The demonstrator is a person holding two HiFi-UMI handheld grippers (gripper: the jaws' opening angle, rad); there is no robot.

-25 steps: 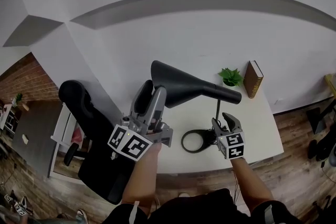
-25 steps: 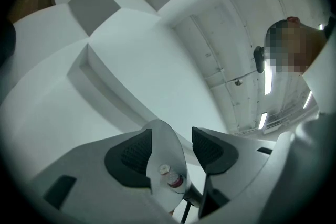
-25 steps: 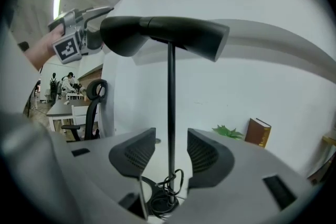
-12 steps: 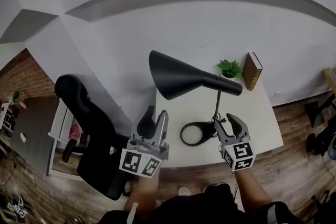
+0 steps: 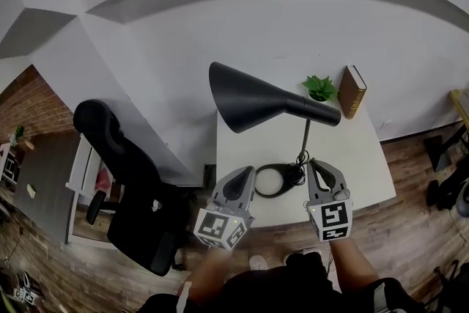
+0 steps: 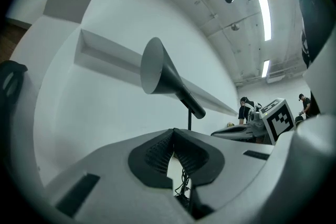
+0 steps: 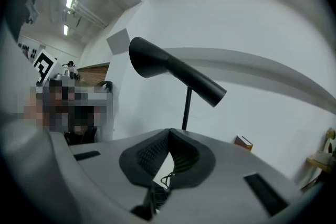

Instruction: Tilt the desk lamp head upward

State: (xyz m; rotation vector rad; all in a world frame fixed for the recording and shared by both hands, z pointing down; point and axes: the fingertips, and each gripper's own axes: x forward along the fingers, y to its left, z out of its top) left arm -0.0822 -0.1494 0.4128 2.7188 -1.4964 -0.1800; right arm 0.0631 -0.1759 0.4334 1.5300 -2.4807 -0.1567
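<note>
Black desk lamp (image 5: 300, 110) stands upright just beyond both pairs of jaws, ring base (image 5: 272, 181) lying between them, cone head (image 5: 245, 105) high above, wide mouth tipped up and left.

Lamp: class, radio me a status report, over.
Left tool, right tool shut, empty, at desk's near edge. Lamp head free, wide end raised. Plant, book behind it, not blocking.

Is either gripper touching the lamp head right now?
No, the left gripper and right gripper sit shut near the desk's front edge, clear of the lamp head.
</note>
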